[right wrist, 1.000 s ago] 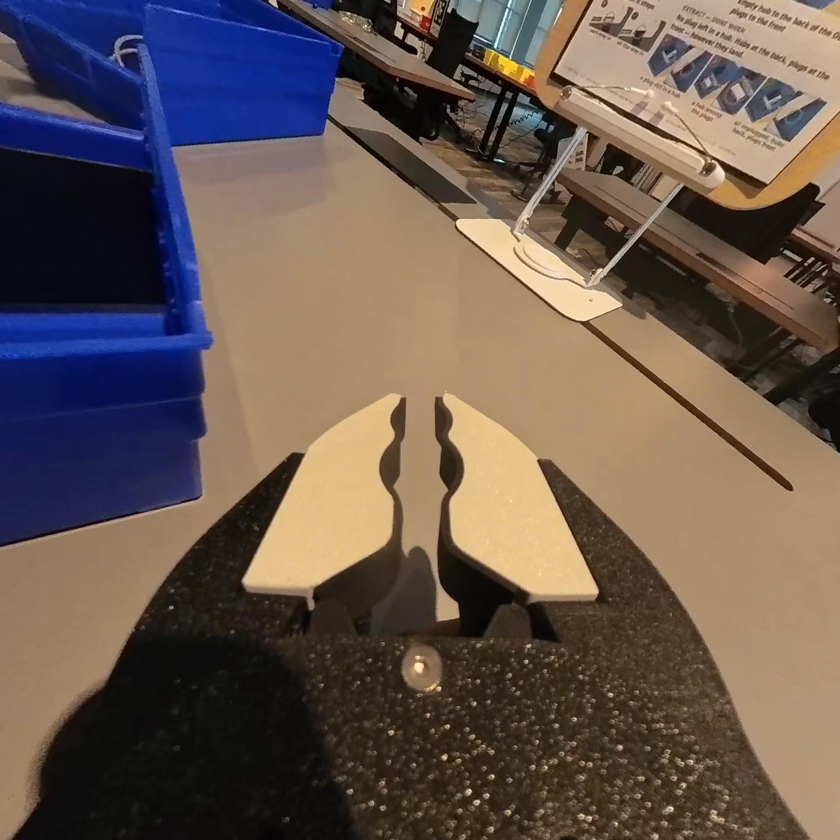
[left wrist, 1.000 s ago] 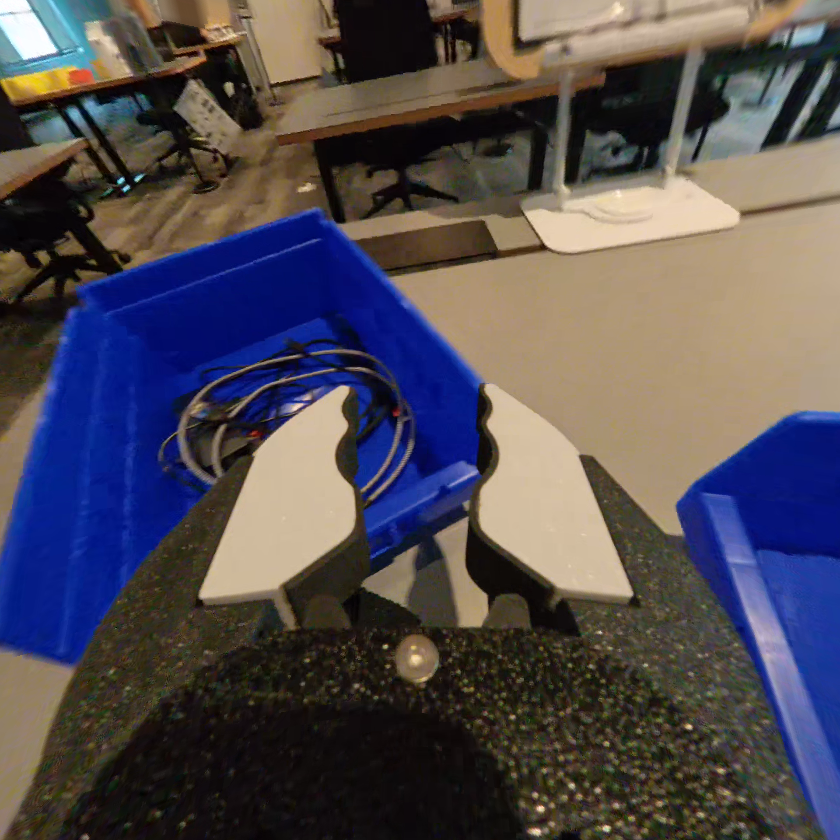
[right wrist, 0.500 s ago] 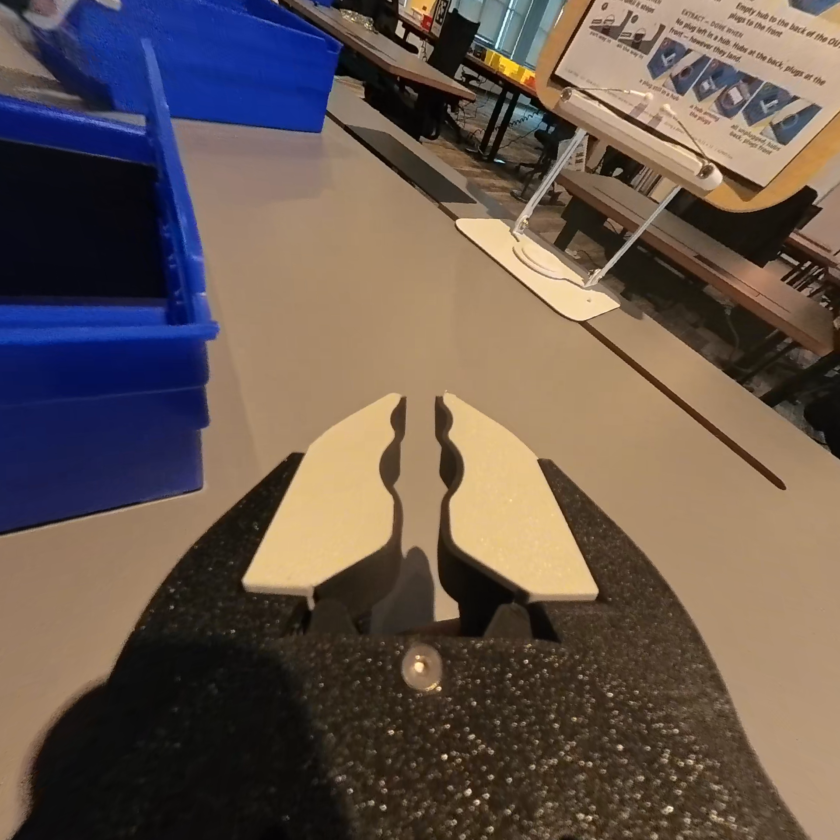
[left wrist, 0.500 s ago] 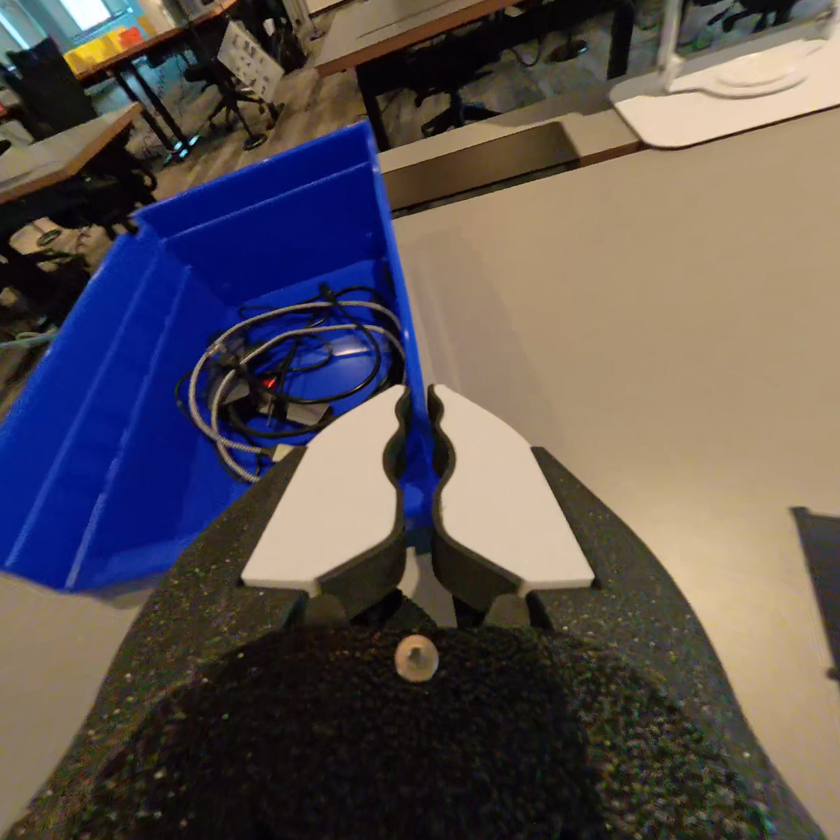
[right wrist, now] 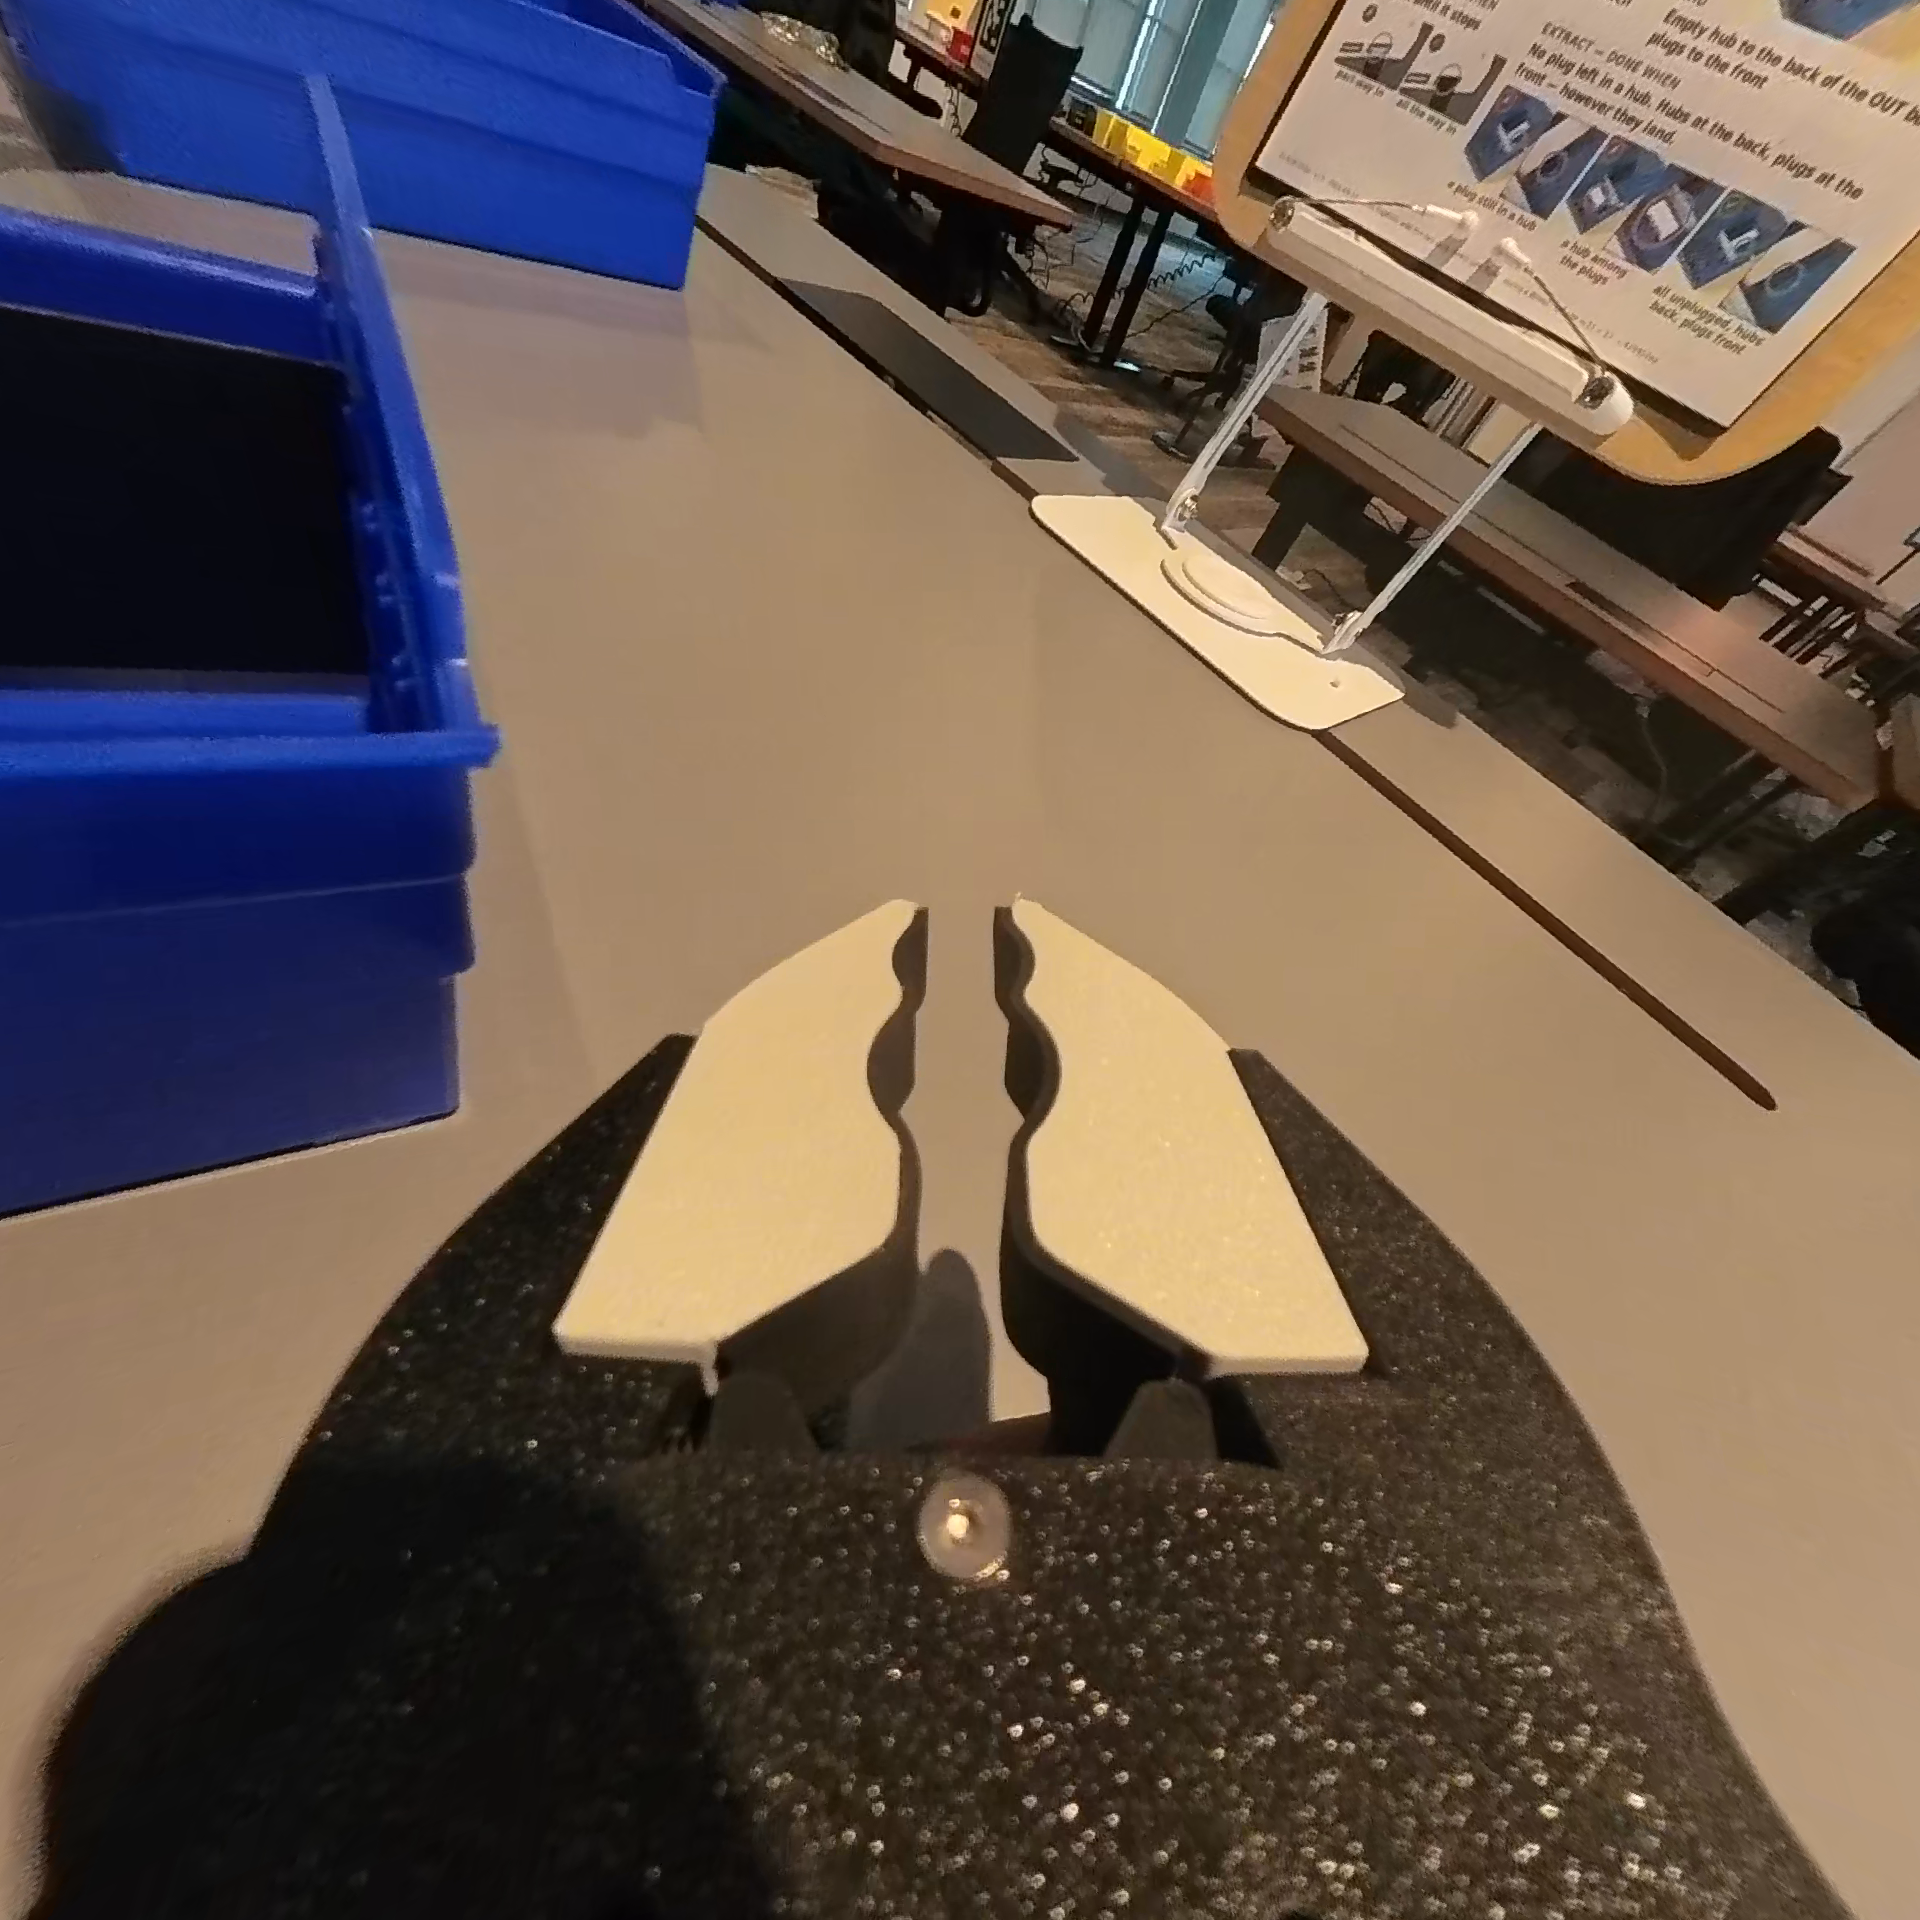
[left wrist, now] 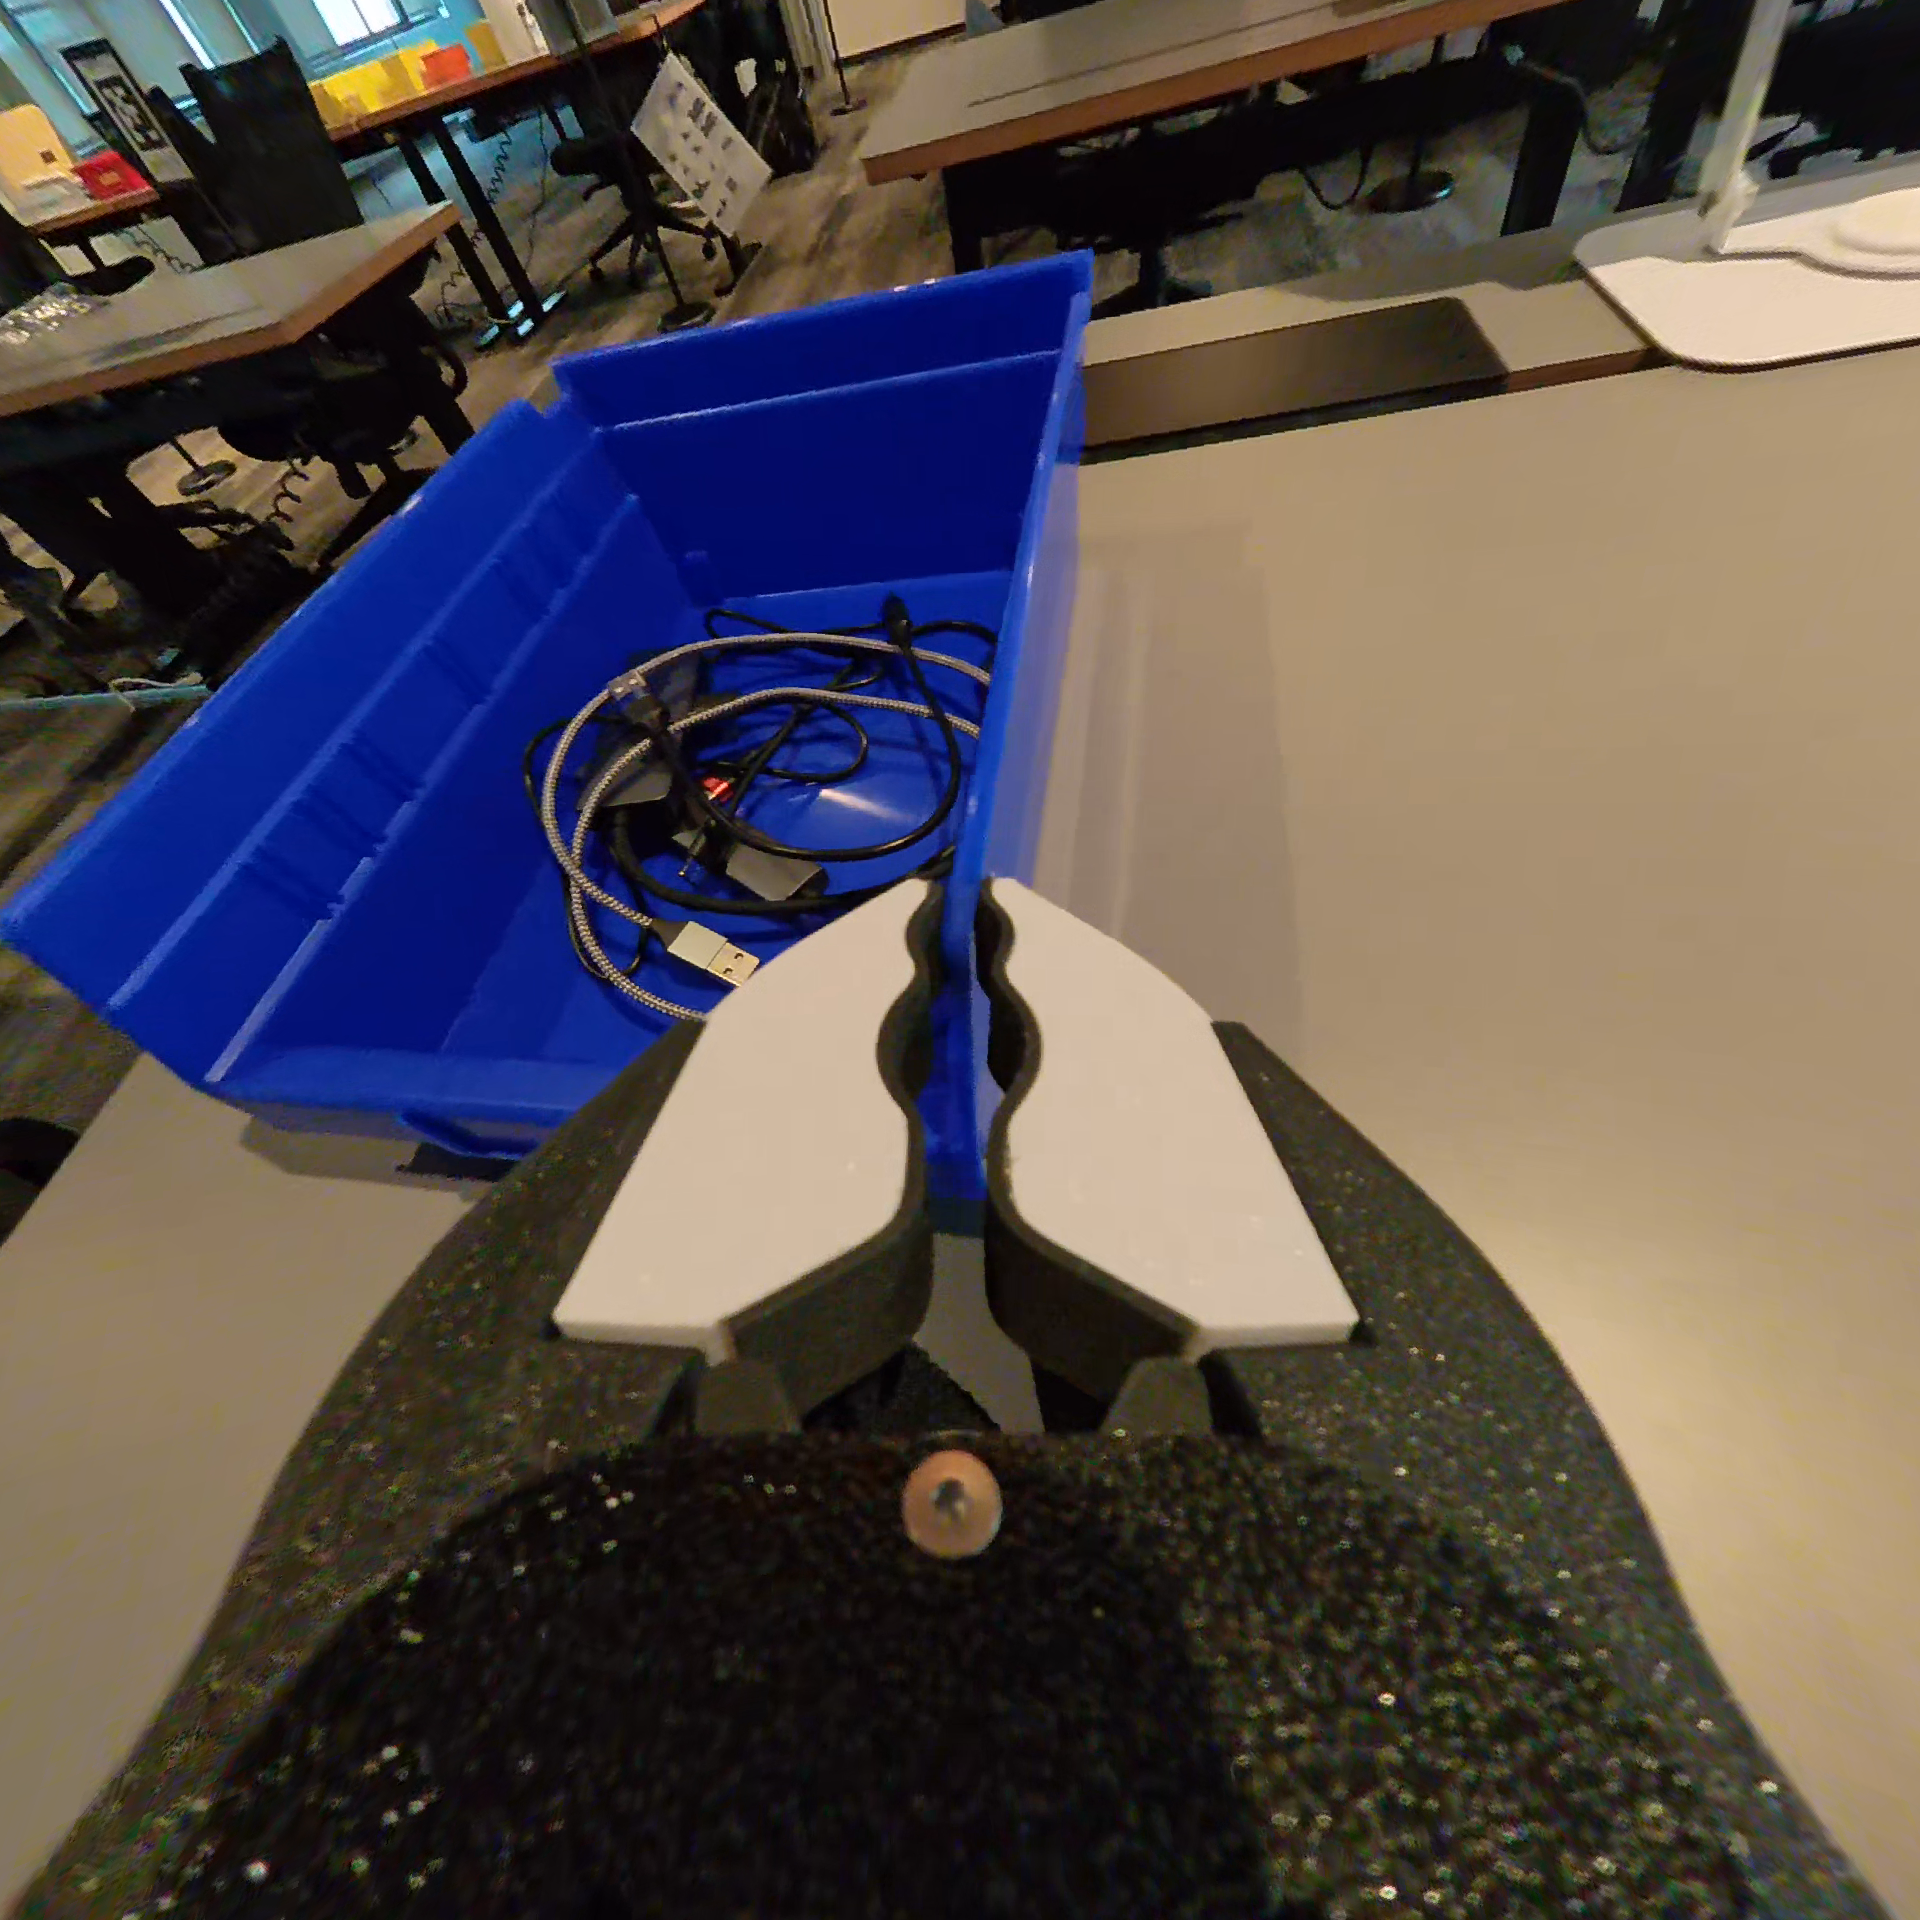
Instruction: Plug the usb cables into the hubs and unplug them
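Cables (left wrist: 727, 790) only in L view, L tool (left wrist: 958, 902) pinching bin wall (left wrist: 997, 727); R tool (right wrist: 956, 914) near-closed, empty.

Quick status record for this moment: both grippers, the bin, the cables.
left gripper: shut on the right wall of the blue bin
right gripper: nearly closed, holds nothing, over the bare grey table
cables: loose tangle on the bin floor, one silver plug free at the near end
hubs: dark flat pieces in the tangle, unclear
second bin: left of right gripper
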Demonstrator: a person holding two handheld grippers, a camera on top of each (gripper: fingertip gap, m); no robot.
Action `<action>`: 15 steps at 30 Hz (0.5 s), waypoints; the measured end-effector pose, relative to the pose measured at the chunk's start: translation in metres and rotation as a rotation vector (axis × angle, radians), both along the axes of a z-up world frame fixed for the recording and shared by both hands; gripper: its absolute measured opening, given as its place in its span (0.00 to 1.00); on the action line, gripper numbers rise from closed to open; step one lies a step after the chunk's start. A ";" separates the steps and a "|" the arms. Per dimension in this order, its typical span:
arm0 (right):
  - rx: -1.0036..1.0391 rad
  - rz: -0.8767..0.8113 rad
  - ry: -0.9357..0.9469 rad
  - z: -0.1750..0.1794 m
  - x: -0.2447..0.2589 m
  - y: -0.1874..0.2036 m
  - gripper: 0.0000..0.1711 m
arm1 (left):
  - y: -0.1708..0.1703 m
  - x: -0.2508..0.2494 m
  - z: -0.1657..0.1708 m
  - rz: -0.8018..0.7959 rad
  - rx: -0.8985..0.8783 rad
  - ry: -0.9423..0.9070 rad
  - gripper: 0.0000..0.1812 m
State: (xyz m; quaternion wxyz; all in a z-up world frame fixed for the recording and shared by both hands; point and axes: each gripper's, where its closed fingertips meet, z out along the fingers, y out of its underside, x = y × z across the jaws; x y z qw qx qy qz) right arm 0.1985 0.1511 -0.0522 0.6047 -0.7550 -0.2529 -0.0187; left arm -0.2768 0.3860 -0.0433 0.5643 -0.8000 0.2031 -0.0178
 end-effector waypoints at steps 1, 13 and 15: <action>0.001 0.000 0.002 0.000 0.000 0.000 0.07 | 0.001 -0.003 0.000 0.003 0.002 0.000 0.03; 0.028 -0.067 0.060 0.015 0.007 -0.005 0.07 | 0.006 -0.006 0.001 0.005 0.054 0.024 0.03; 0.014 -0.139 0.112 0.021 0.014 -0.010 0.07 | 0.004 -0.006 0.007 0.009 0.106 0.049 0.04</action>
